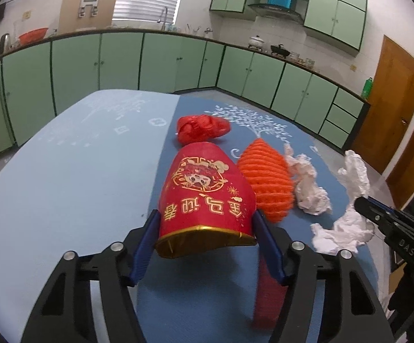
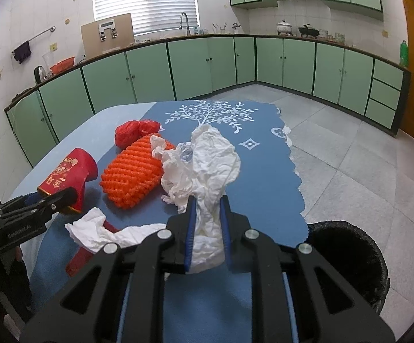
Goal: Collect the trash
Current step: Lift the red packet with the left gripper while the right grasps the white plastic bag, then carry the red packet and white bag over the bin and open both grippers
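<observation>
My left gripper (image 1: 205, 220) is shut on a red paper cup (image 1: 207, 194) with gold print and a gold rim, held above the blue mat; it also shows in the right wrist view (image 2: 67, 177). My right gripper (image 2: 207, 200) is shut on a crumpled white tissue (image 2: 210, 165), lifted off the mat. An orange foam fruit net (image 2: 134, 174) and a crumpled red plastic bag (image 2: 135, 131) lie on the mat behind the cup. Another white tissue (image 2: 101, 231) lies near the mat's front, over a red strip (image 2: 78, 260).
A black-lined trash bin (image 2: 352, 260) stands on the floor right of the table. The blue mat (image 2: 264, 171) covers the table's right part, with a ragged right edge. Green kitchen cabinets (image 2: 192, 65) run along the far walls.
</observation>
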Tool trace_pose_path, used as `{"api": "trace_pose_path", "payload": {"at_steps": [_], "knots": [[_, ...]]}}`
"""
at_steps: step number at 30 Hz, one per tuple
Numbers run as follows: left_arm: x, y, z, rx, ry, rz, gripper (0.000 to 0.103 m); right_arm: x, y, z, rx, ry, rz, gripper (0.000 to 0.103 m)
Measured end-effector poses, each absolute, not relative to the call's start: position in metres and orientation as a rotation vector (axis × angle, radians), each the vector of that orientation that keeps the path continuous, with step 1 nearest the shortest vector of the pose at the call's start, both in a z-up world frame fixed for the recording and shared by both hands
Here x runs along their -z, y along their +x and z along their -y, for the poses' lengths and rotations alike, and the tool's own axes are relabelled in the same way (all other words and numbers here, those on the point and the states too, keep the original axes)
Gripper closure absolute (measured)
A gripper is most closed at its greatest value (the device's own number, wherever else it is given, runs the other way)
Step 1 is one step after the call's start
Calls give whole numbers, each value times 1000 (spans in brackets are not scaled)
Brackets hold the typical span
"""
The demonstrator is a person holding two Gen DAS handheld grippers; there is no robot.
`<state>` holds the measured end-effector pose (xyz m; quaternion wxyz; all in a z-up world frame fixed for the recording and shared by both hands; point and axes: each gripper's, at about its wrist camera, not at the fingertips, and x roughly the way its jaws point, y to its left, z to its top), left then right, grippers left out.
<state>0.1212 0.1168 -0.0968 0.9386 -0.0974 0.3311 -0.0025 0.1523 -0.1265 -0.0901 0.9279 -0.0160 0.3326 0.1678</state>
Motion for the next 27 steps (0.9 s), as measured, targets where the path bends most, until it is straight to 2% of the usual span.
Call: {"api": "trace_pose_path", "payload": {"at_steps": [15,27], "knots": [[50,109,-80,84,-140,-566,38,50,136,154,-329,-8,-589,87],[28,119,-9,242,-98,-527,38,29,120,214,-225,14,-537,87]]}}
